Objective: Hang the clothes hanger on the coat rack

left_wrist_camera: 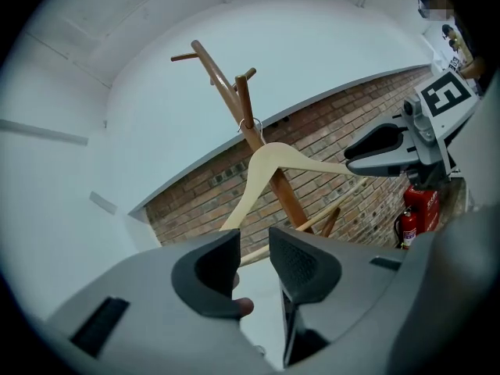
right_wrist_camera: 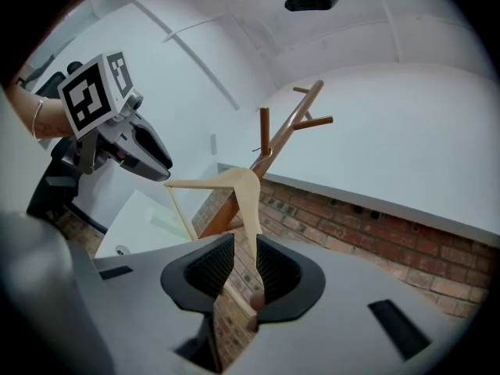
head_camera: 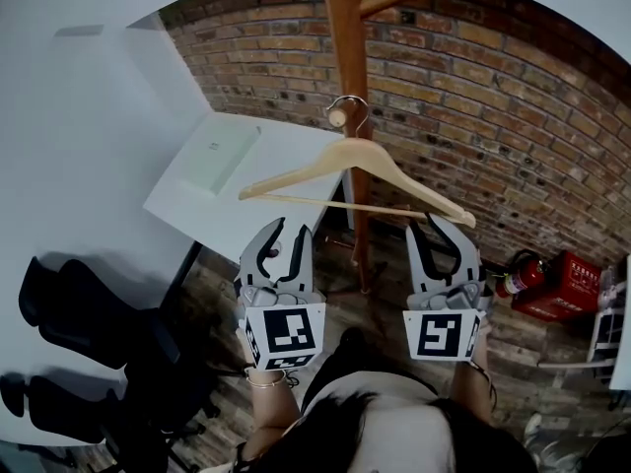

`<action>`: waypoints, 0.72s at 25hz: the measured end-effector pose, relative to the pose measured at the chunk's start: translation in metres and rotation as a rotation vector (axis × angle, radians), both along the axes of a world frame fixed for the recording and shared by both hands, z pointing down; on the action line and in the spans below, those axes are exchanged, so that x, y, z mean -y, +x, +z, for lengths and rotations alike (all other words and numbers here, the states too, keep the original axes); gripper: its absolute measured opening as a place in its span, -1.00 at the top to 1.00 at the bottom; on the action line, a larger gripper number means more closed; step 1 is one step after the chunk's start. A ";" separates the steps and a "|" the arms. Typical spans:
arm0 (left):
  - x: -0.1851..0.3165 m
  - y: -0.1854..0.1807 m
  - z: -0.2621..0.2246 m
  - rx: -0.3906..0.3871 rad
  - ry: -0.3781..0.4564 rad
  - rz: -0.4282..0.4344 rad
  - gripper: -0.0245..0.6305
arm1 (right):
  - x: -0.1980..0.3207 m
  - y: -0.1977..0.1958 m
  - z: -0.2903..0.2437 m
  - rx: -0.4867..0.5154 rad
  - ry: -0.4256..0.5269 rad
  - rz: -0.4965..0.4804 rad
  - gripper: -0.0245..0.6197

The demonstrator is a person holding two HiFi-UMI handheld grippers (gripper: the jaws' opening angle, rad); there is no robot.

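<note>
The wooden hanger (head_camera: pixel 355 156) sits at frame centre in the head view, its metal hook (head_camera: pixel 352 101) looped over a peg (head_camera: pixel 340 116) of the coat rack (head_camera: pixel 347 28). Its right arm slopes down into the right gripper (head_camera: pixel 449 230). In the right gripper view that arm (right_wrist_camera: pixel 251 225) runs between the parted jaws beside one pad, with brick showing through the rest of the gap, so it is not clamped. Lower left, the left gripper (head_camera: pixel 284 239) has its jaws released. The hanger's left arm (left_wrist_camera: pixel 246 198) rises beyond their gap. A brick wall (head_camera: pixel 493 97) stands behind.
</note>
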State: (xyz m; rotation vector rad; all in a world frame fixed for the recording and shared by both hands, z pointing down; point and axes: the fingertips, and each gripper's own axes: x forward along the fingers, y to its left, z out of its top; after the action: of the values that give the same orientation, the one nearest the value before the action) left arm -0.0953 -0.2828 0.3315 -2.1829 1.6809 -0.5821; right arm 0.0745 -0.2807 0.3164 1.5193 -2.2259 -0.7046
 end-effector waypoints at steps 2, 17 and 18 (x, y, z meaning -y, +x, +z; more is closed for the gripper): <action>-0.004 0.002 0.001 -0.018 -0.008 0.005 0.58 | -0.004 0.001 0.001 0.041 -0.020 -0.008 0.62; -0.041 0.026 -0.006 -0.080 0.001 0.031 0.71 | -0.033 0.012 0.016 0.142 -0.123 -0.016 0.73; -0.044 0.028 -0.006 -0.088 0.002 0.033 0.72 | -0.035 0.014 0.017 0.147 -0.127 -0.015 0.73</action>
State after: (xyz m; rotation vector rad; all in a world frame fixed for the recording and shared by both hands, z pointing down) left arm -0.0675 -0.2391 0.3259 -2.2607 1.6848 -0.4829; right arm 0.0883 -0.2458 0.3330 1.5372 -2.3420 -0.4598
